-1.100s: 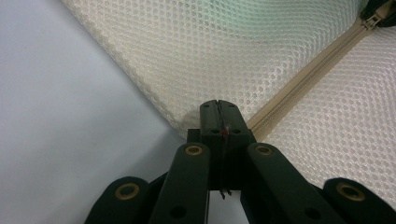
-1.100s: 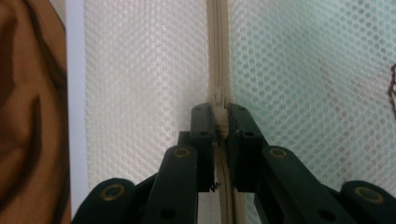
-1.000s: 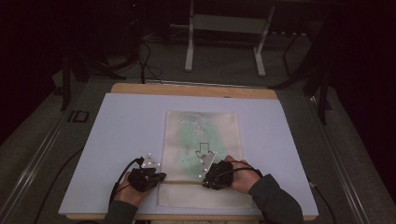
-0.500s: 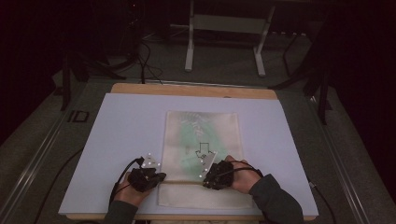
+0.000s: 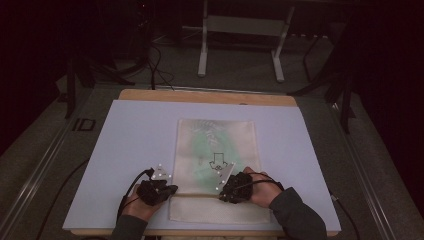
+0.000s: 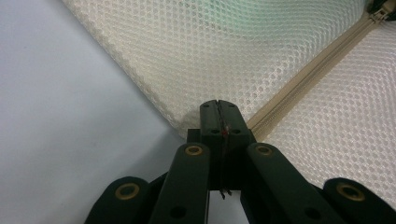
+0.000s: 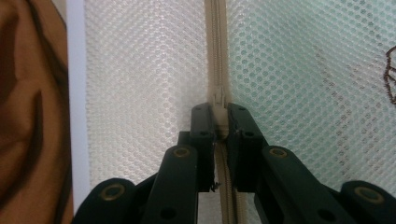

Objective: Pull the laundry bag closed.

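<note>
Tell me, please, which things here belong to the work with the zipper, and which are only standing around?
In use:
- mesh bag, flat on the table
- its zipper
- zipper slider, between the right gripper jaws
- left gripper, shut at the bag's edge beside the zipper

Standing around:
- white table board
- metal stand beyond the table
- floor cables

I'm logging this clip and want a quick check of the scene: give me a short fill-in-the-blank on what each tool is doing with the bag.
1. The mesh pouch lies flat on a pale ______ board.
2. The right tool has its jaws closed around the zipper ______.
3. The left tool is shut on the pouch's ______, beside the zipper.
4. Through the mesh shows a ______ tint.

Missing words: blue; slider; edge; green
</note>
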The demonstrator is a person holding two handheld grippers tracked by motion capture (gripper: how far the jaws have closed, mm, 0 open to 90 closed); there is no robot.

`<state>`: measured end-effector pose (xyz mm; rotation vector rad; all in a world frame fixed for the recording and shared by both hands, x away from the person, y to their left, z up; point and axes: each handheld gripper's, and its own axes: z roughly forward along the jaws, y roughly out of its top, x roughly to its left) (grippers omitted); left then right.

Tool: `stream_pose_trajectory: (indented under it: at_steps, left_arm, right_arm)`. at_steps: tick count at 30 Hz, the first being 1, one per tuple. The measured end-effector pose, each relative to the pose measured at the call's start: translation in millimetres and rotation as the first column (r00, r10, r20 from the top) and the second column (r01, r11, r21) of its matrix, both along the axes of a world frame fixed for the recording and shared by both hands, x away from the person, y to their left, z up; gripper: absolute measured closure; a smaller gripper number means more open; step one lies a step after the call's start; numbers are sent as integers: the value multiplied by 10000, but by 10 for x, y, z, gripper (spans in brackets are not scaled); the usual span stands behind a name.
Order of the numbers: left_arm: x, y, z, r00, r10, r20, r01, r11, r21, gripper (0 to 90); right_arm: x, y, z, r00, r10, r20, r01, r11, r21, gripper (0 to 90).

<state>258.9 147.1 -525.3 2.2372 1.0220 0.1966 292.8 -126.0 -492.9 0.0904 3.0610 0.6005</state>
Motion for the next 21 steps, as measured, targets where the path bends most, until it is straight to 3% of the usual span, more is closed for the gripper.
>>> stream_pose_trajectory:
  at_steps: [21]
  left_arm:
    - [-1, -1, 1, 10000, -2, 12, 2, 10000, 21, 895]
  right_arm:
    - [-5, -153, 0, 9997, -238, -9, 238, 9997, -52, 824]
